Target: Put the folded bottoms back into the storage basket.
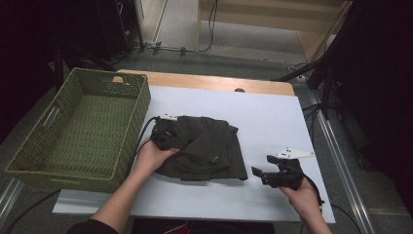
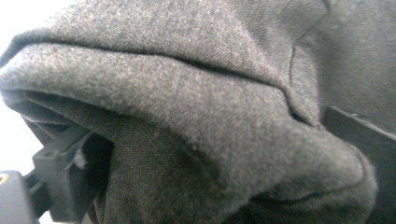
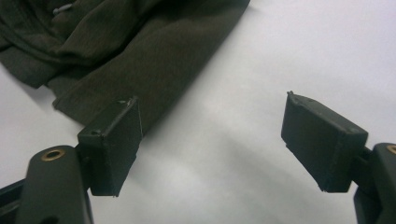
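Dark garment (image 1: 207,148) crumpled, no clear axis; left tongs (image 1: 163,139) buried in folds.

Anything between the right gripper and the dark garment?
Nothing visible. The right gripper is open over bare white table, jaws pointing at the dark garment, whose near hem lies just ahead. The left gripper is at the far side of the fabric.

A white-topped wooden table (image 1: 272,112) stands on grey floor (image 1: 219,61), dark stands (image 1: 324,73) flanking it.
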`<move>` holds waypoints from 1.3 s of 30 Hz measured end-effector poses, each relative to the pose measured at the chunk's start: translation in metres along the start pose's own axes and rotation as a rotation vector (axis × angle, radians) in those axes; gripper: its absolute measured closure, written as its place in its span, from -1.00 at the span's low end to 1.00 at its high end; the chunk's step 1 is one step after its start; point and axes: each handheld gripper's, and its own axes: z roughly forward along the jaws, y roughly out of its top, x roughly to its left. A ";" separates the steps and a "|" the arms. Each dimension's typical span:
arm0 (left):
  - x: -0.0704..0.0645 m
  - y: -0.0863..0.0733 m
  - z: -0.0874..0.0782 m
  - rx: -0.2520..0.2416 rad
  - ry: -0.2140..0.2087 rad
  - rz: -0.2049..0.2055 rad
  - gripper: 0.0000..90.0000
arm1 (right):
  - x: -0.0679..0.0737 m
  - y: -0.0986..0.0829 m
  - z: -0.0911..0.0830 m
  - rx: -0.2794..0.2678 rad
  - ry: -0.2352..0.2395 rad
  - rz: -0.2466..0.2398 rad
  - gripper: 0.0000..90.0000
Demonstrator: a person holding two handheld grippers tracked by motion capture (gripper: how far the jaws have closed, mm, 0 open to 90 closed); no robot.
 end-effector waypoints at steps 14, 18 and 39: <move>-0.010 -0.001 0.000 0.011 -0.158 -0.060 0.09 | 0.003 -0.011 -0.001 0.029 0.004 0.007 -0.58; -0.015 0.002 0.002 0.015 -0.192 -0.056 0.28 | 0.002 -0.010 0.000 0.030 0.008 0.016 -0.58; -0.035 0.029 -0.035 -0.007 -0.236 0.000 0.42 | 0.002 -0.010 -0.003 0.018 0.012 0.012 -0.58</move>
